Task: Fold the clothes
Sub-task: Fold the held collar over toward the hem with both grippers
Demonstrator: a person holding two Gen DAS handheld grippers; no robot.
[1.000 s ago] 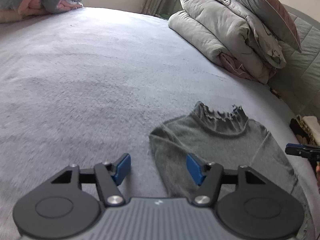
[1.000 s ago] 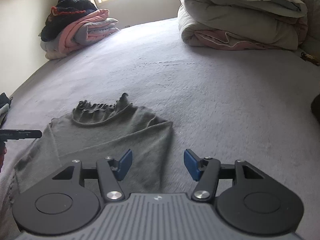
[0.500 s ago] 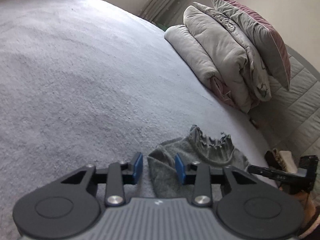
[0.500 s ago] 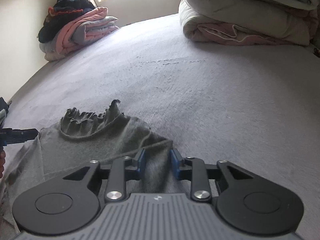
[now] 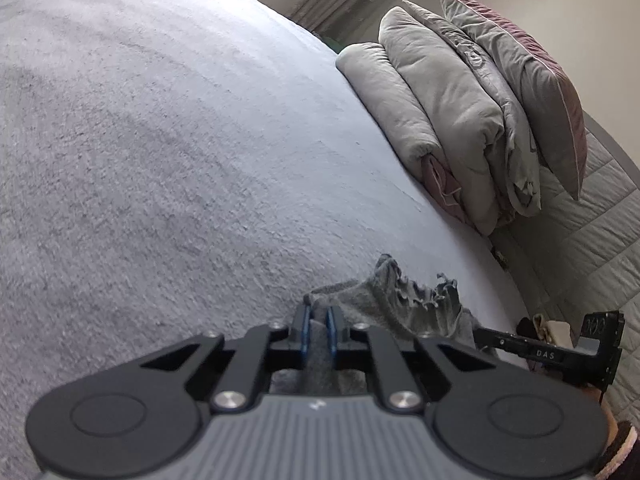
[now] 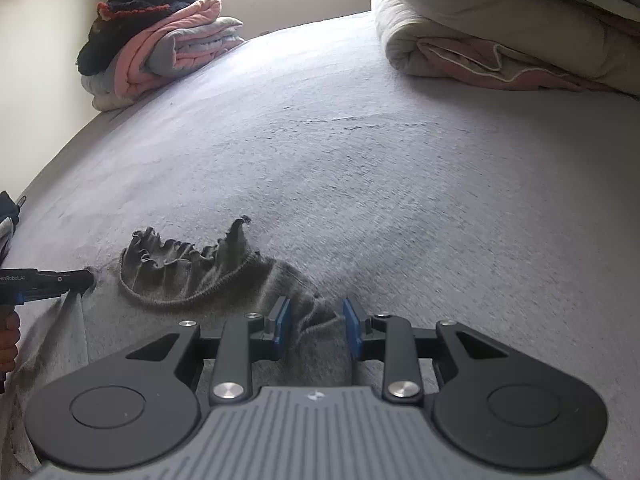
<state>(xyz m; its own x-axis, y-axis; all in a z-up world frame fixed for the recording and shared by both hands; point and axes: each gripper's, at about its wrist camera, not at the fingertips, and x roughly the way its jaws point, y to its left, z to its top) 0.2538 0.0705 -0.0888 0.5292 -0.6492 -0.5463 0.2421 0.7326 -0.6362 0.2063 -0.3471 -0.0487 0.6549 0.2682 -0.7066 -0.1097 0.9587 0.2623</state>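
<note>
A grey sweater (image 5: 400, 304) with a ruffled collar lies flat on the grey bed cover (image 5: 160, 160). My left gripper (image 5: 319, 326) is at the sweater's left shoulder. Its jaws are closing, and the blue pads press on a ridge of grey knit between them. From the right wrist view the sweater (image 6: 180, 280) shows collar-first, with the left gripper (image 6: 90, 278) pinching its far shoulder. My right gripper (image 6: 316, 326) is shut on a bunched fold of the near shoulder. Its black fingers also appear as the right gripper (image 5: 478, 334) beside the collar. The sweater's lower part is hidden under the grippers.
Folded duvets and a pillow (image 5: 460, 120) are stacked against the quilted headboard (image 5: 592, 240), on the bed's right. A pile of folded pink, grey and dark clothes (image 6: 160, 48) sits in the far corner by the window. Grey bed cover (image 6: 400, 160) stretches beyond the sweater.
Both grippers came down onto the sweater's shoulders and their jaws narrowed from wide apart onto the knit. The fabric now bunches between the pads. The left view has tilted.
</note>
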